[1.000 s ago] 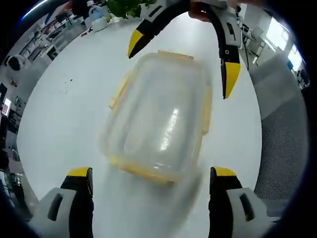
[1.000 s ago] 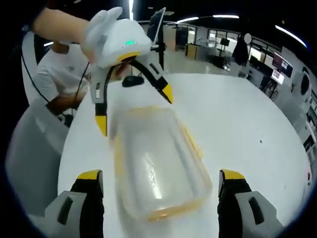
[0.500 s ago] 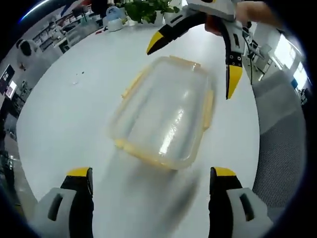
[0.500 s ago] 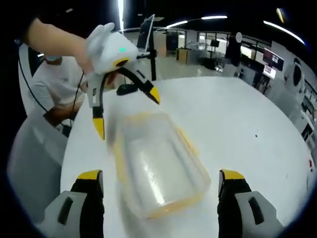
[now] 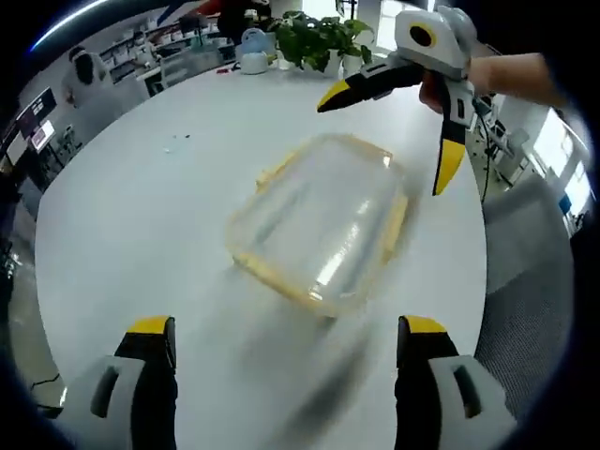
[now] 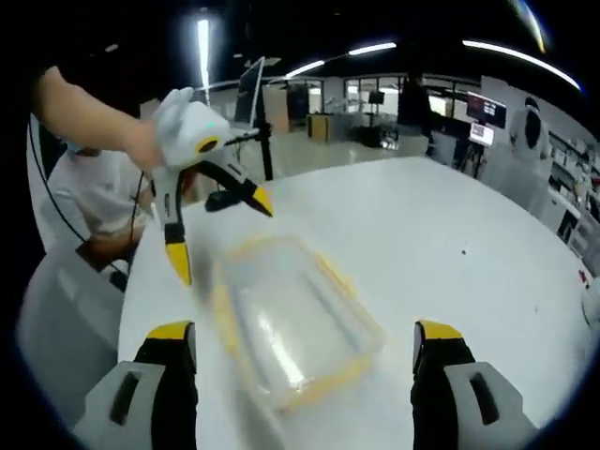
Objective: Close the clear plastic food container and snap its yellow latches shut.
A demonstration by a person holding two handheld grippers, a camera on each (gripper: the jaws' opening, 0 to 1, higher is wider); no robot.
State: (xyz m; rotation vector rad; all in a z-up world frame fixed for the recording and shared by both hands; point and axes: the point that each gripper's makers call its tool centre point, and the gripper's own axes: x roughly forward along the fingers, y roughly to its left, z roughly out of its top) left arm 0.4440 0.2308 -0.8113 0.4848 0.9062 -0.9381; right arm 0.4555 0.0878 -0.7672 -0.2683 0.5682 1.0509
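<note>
On white bench [image 5: 112, 234] sat clear container [image 5: 323, 220], lid on, yellow latches [image 5: 396, 220] apparently down. Left tongs [image 6: 214, 230] and right tongs [image 5: 398, 127] gaped empty, apart from it. Next: check latches.

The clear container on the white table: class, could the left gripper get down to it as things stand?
Probably yes. The left gripper, jaws open, hangs over the container on the table, with nothing between them.

A round white tabletop [image 5: 122, 216] carries the clear food container [image 5: 323, 220], lid on, near its middle; potted plants [image 5: 319, 37] stand at its far edge.
</note>
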